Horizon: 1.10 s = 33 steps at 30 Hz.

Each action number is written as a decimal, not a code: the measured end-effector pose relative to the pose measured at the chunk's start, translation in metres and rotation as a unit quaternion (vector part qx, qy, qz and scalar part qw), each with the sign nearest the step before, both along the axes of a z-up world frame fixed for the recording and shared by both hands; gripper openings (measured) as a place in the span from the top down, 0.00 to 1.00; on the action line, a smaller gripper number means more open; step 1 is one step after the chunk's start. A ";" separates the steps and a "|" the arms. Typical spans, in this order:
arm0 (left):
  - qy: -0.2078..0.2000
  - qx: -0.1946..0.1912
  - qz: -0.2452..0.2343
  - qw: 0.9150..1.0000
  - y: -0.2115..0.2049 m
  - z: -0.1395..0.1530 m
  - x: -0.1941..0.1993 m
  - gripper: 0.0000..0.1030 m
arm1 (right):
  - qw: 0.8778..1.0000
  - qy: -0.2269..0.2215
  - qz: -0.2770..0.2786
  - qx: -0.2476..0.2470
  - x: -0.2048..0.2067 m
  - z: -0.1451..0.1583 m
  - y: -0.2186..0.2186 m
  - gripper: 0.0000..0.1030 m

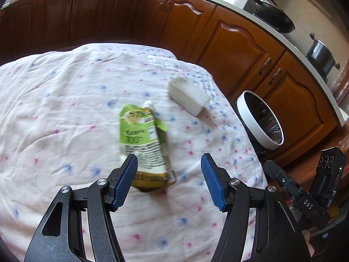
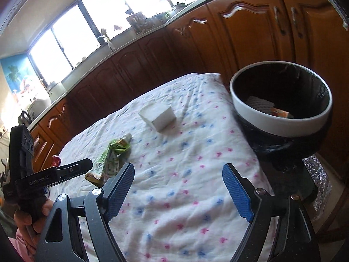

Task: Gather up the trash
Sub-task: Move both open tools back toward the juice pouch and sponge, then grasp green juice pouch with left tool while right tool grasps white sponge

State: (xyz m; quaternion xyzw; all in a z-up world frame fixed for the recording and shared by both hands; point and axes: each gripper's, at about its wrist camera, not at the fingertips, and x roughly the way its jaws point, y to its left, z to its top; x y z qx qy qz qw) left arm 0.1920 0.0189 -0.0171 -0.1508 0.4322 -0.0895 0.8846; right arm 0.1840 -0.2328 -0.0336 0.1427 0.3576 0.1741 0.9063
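A green and white drink pouch (image 1: 144, 144) lies flat on the patterned tablecloth (image 1: 65, 109). My left gripper (image 1: 169, 163) is open just above its near end, with the left pad (image 1: 125, 181) at the pouch's edge. A white box (image 1: 188, 95) lies beyond it. The trash bin (image 1: 261, 120), with a white rim and black liner, stands off the table's right edge. In the right wrist view my right gripper (image 2: 177, 174) is open and empty over the cloth. The pouch (image 2: 109, 159), box (image 2: 158, 115) and bin (image 2: 281, 109) show there, with some trash inside the bin.
Brown kitchen cabinets (image 1: 240, 50) run behind the table under a countertop with a wok (image 1: 272, 15) and a pot (image 1: 322, 54). The left gripper's body (image 2: 43, 174) and the hand holding it show at the left of the right wrist view.
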 end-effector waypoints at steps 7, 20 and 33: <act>0.013 -0.011 0.008 1.000 0.016 -0.006 0.002 0.41 | 1.000 -0.003 0.022 -0.015 0.010 0.005 0.016 0.18; 0.027 -0.010 0.002 1.000 0.018 -0.012 0.019 0.41 | 0.996 0.006 0.070 -0.051 0.054 0.010 0.038 0.18; 0.053 -0.003 0.000 0.999 0.018 -0.027 0.036 0.41 | 0.981 0.010 0.155 -0.119 0.125 0.007 0.085 0.18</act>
